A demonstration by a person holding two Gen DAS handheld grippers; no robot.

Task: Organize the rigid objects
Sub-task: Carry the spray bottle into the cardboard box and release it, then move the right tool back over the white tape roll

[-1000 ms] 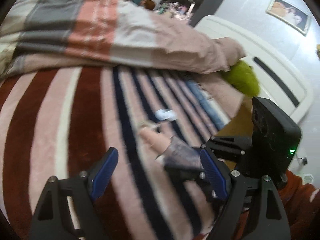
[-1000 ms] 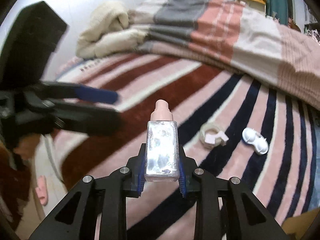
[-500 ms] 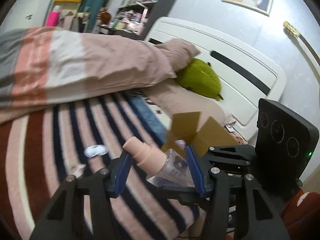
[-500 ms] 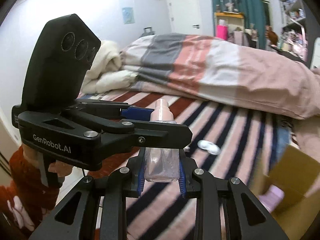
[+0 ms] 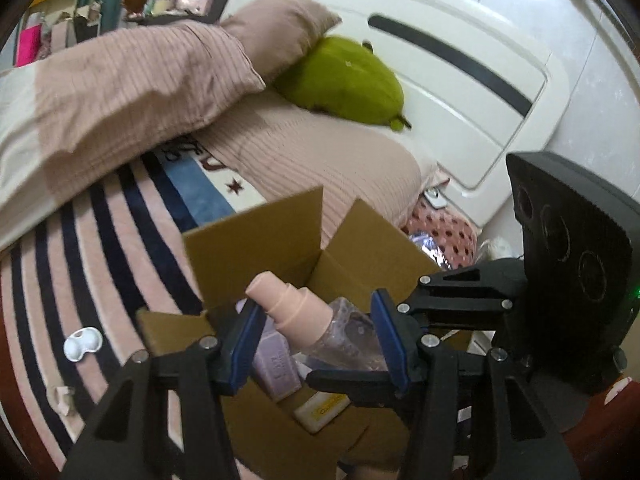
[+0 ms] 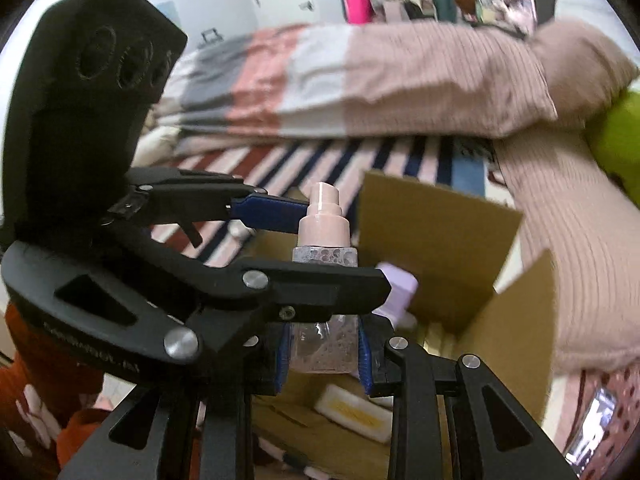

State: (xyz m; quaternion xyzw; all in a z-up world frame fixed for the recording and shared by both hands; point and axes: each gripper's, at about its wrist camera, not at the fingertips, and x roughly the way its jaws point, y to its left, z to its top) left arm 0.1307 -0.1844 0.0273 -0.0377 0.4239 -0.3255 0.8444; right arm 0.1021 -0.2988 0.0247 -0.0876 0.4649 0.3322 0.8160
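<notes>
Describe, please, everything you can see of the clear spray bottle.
The spray bottle is flat-sided clear plastic with a stepped pale-pink pump top and droplets or bubbles inside. The right tool clamps its lower body, upright in that tool's view, over the open cardboard box. The left tool's blue pads flank its neck.

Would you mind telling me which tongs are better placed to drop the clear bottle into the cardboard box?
Right. The right tongs already clamp the clear pink-capped bottle above the open cardboard box; the left tongs merely straddle it, open.
</notes>
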